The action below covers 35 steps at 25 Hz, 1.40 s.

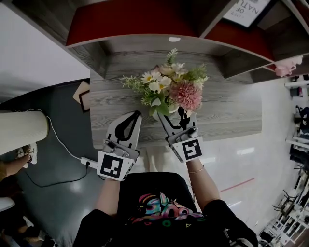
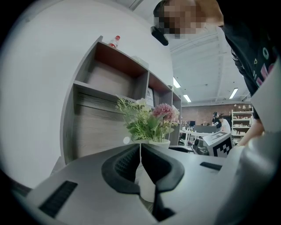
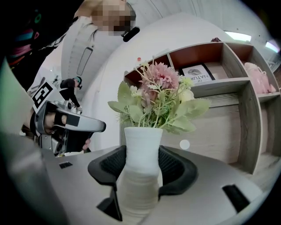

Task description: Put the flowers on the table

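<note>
We see a grey wood-grain bench (image 1: pixel 227 116) set against a white wall (image 1: pixel 29 53). Behind it stands a shelf unit (image 1: pixel 145 21) of the same grey wood with red-brown back panels. A framed print (image 1: pixel 247 9) stands in one compartment, a pink object (image 1: pixel 288 66) sits in a neighbouring one, and a small bottle (image 2: pixel 115 41) is on top. Left of the bench the floor (image 1: pixel 53 164) is dark grey, and a white cable (image 1: pixel 60 142) runs across it to a power strip (image 1: pixel 88 162). A picture frame (image 1: pixel 83 96) lies just beside the bench. To the right the flooring is pale and glossy. Farther off, strip lights (image 2: pixel 233 93) glow on the ceiling above white racks (image 2: pixel 242 123).
</note>
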{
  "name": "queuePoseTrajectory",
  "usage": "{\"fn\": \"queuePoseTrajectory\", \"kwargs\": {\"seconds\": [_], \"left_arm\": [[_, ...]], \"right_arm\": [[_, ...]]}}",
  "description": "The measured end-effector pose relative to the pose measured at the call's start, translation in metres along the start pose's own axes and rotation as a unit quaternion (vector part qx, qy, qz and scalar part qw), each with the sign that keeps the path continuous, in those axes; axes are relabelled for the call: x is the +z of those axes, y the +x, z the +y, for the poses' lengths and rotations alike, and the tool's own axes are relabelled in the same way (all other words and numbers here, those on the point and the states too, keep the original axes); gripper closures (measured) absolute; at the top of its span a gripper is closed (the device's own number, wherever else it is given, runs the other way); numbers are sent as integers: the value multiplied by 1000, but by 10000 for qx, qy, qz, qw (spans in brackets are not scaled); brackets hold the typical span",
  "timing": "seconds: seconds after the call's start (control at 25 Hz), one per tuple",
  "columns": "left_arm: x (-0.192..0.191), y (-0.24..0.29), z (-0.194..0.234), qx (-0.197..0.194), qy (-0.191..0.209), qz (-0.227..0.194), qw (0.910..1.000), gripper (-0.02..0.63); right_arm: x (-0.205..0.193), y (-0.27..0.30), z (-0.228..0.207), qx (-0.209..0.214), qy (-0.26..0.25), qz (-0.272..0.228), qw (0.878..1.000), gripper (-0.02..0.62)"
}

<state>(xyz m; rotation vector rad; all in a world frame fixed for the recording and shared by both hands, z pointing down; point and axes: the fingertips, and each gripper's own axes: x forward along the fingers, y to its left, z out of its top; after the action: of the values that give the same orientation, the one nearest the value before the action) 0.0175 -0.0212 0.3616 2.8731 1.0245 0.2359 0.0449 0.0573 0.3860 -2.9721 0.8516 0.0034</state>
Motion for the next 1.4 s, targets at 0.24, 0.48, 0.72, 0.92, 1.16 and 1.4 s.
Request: {"fn": "queuePoseTrajectory", "kwargs": {"seconds": [0.24, 0.48, 0.72, 0.92, 1.16, 1.4], "left_arm": [[3, 0, 0, -36, -14, -21, 10000, 577], [-4, -2, -7, -160, 129, 79, 9998, 577], [-10, -4, -5, -215, 137, 132, 9996, 577], [-6, -5, -3, -196, 44, 53, 9998, 577], [-5, -10, -2, -278, 160, 71, 9995, 577], [-7, -12, -2, -295, 137, 81, 9994, 577]], "right_arm": [[1, 0, 4, -79, -7, 9, 10000, 347], [-3, -9, 3, -149, 21, -17, 9999, 345], [-10, -7, 2, -226, 49, -18, 9997, 344], [-14, -6, 3, -224, 27, 77, 9997, 344], [-18, -4, 4, -291, 15, 256, 9992, 346], [-24, -5, 6, -275, 49, 489, 9984, 350]]}}
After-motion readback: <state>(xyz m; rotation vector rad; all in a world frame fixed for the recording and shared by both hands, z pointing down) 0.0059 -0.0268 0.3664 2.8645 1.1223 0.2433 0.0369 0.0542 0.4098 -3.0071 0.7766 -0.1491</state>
